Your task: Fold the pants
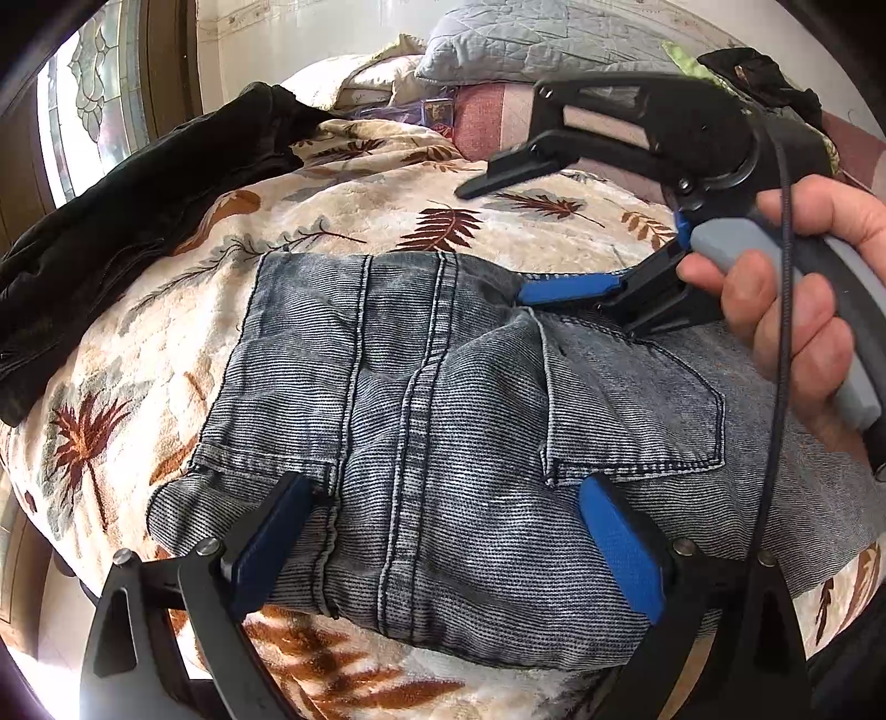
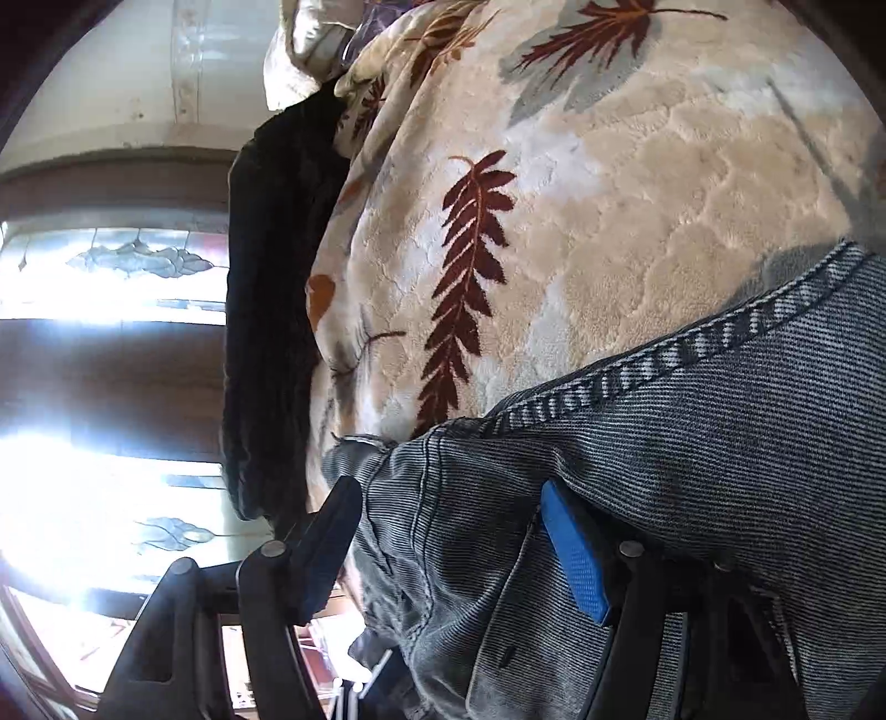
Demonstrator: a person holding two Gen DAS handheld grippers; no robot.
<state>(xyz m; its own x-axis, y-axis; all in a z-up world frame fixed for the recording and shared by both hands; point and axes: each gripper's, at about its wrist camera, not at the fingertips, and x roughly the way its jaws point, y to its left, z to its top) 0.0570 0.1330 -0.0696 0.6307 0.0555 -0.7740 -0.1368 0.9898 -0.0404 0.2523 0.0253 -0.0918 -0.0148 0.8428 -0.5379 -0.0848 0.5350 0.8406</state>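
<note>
Closest to me, the left gripper [image 1: 443,531] hangs over the pants [image 1: 443,387], fingers spread wide, one blue pad at each side of the near folded edge, nothing pinched between them. I read those pads as resting on or just above the denim; I cannot tell which.

Just beyond my left fingers the jeans lie on the leaf-print blanket [image 1: 387,194] as a compact, layered block: back pocket on the right, centre seam running away from me, a second layer's hem showing on the left. So I'd judge the legs are already doubled over and we're well into the fold, not at the start.

Further out, the right gripper [image 1: 501,243] comes in from the right with a hand [image 1: 792,310] on its grey handle. Its lower blue finger lies along the far edge of the denim, its upper black finger lifted clear above the blanket, so the jaws stand open. In its own view the right gripper's blue finger [image 2: 576,559] sits against a fold of denim and the black one is out past the cloth's edge: a layer may be between them, but nothing is clamped.

What's left, I reckon: pinch that far edge, bring it over, flatten.

Beyond the fingertips, a dark garment [image 1: 138,221] is heaped at the blanket's far left, pillows [image 1: 526,44] behind.
</note>
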